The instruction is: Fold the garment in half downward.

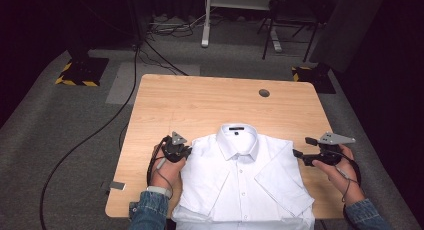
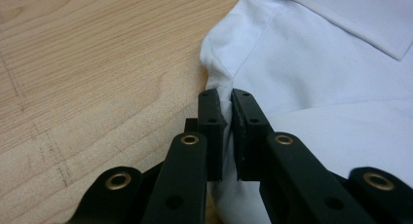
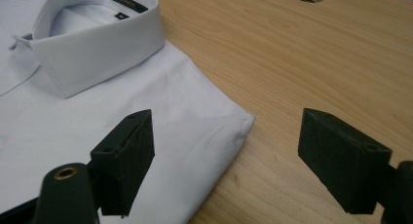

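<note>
While the white short-sleeved button-up shirt (image 1: 243, 177) lay face-up on the light wooden desk (image 1: 200, 97), its collar toward twelve o'clock and its hem hanging off the six o'clock edge, the left hand-held gripper (image 1: 186, 151) was clenched on a thin pinch of cloth at the shirt's shoulder corner, at about nine o'clock from the collar (image 1: 238, 140). In the left gripper view that fold of fabric (image 2: 228, 100) stood squeezed between the two black jaws. The right hand-held gripper (image 1: 302, 149) hung released at about three o'clock, its jaws spread wide around the opposite shoulder corner (image 3: 241, 121) without pressing on it. The risk from here seemed to lie in that imbalance: a lift begun with one side gripped would probably drag the shirt askew and spill the folded sleeves. The left pinch also looked shallow, so the cloth could slip free under tension. If the right jaws closed too far out, they might catch bare desk instead of fabric.
</note>
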{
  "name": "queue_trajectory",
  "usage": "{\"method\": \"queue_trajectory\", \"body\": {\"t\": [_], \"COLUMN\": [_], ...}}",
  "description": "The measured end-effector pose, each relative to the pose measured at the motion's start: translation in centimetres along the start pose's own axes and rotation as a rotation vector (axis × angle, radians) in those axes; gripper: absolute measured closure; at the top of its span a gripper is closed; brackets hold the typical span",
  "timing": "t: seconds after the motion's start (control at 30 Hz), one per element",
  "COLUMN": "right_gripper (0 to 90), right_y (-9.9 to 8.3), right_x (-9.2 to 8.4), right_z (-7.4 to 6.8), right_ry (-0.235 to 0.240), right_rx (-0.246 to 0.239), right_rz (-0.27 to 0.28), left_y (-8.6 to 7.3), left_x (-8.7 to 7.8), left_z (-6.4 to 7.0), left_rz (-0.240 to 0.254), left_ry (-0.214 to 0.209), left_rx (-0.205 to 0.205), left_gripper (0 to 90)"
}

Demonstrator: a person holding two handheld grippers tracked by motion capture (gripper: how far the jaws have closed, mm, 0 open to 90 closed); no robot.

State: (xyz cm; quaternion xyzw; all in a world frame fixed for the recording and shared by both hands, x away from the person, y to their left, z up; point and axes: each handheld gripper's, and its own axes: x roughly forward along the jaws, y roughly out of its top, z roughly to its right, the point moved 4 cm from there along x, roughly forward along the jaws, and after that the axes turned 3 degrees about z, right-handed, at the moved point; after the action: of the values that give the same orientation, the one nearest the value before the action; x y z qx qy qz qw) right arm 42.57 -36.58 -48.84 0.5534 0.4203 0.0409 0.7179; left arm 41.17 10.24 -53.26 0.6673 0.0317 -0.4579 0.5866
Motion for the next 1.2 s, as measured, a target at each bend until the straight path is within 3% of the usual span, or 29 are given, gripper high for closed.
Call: {"method": "queue_trajectory", "body": {"t": [0.5, 0.77, 1.03, 1.2], "right_gripper": [28.8, 36.1, 38.3, 45.6], "right_y": [-0.7, -1.2, -1.1, -1.0], "right_x": [3.4, 4.9, 5.4, 5.6], "right_z": [0.5, 0.6, 0.9, 0.8], "right_ry": [0.0, 0.027, 0.053, 0.079], "right_rx": [-0.103, -0.121, -0.095, -0.087], "right_rz": [-0.089, -0.127, -0.125, -0.127], "left_y": [-0.1, -0.1, -0.1, -0.1], "left_x": [0.0, 0.0, 0.0, 0.0], "left_z": [0.0, -0.1, -0.1, -0.1], "left_rz": [0.019, 0.018, 0.015, 0.014], "left_ry": [0.0, -0.008, -0.01, -0.009], "left_rx": [-0.005, -0.005, 0.001, -0.002], "left_gripper": [83.1, 83.1, 83.0, 83.0]}}
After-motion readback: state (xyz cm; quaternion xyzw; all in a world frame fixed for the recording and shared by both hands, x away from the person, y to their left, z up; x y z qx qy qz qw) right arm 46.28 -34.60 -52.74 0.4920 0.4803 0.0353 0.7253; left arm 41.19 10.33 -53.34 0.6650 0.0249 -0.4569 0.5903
